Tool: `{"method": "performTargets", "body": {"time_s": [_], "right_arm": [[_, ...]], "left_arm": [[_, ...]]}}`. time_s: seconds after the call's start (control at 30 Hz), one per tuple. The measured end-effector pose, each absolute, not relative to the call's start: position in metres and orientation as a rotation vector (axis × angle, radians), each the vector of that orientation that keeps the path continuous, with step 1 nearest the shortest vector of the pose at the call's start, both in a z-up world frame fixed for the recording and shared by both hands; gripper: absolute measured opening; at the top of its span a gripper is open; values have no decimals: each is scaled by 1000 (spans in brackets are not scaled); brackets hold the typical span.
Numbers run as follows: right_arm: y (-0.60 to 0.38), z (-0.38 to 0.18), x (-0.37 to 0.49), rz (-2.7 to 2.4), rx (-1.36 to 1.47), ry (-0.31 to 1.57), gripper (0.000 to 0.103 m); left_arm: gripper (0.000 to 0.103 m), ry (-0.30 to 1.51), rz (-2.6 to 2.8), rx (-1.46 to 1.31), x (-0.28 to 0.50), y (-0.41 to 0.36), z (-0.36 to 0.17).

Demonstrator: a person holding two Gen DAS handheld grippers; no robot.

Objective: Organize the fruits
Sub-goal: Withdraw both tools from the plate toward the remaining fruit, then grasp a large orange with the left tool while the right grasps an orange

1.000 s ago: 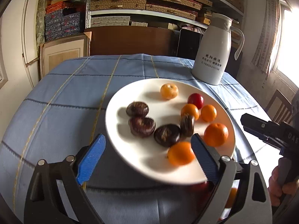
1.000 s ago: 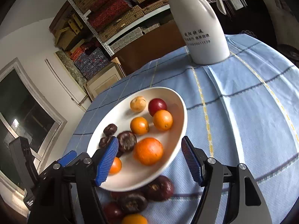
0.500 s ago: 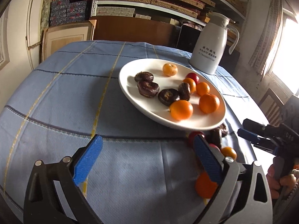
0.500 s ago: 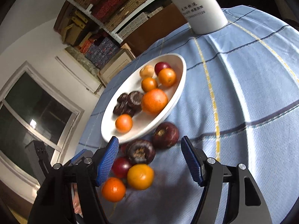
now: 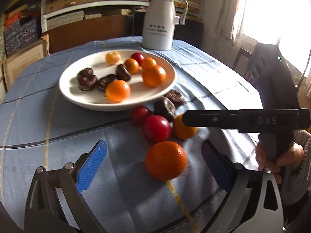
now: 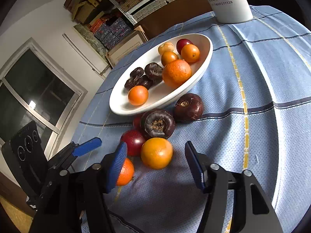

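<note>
Left claw (image 5: 153, 161) gapes, released, an orange (image 5: 165, 160) between its fingers; right claw (image 6: 155, 167) released, another orange (image 6: 156, 153) just ahead.

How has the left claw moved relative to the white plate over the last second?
Yes. The left claw has pulled back from the white plate toward the table's near edge; its fingers now bracket a loose orange on the tablecloth.

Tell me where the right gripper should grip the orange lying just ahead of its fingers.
Grip the orange across its widest middle, coming straight forward and down with the open right gripper. It is round, so only the equator holds. The left finger must slip between it and the red fruit touching its left side.
</note>
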State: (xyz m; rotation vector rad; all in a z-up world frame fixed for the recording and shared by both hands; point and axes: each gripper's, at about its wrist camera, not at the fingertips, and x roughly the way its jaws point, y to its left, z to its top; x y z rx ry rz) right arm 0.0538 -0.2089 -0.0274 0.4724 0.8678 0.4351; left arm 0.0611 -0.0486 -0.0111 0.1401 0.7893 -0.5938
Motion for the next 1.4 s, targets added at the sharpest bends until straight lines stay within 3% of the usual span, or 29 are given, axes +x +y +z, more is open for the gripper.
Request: {"method": "performTargets", "body": {"time_s": [0.17, 0.2, 0.27, 0.33, 0.37, 1.03, 1.4], "right_arm": [[-198, -31, 55, 440, 412, 906, 48], [-195, -31, 55, 441, 405, 913, 45], [-195, -31, 55, 437, 405, 915, 41], [-195, -31, 55, 435, 409, 919, 37], [-194, -32, 54, 439, 406, 919, 37], [-209, -18, 50, 456, 456, 823, 37], [-203, 49, 95, 472, 413, 711, 37]], "left_arm": [[93, 840, -611, 191, 64, -61, -19], [88, 853, -606, 190, 65, -61, -21], [63, 899, -593, 177, 72, -59, -27], [54, 914, -605, 156, 73, -56, -29], [45, 904, -608, 157, 72, -56, -27], [45, 782, -489, 86, 71, -29, -1], [45, 728, -353, -33, 160, -15, 54]]}}
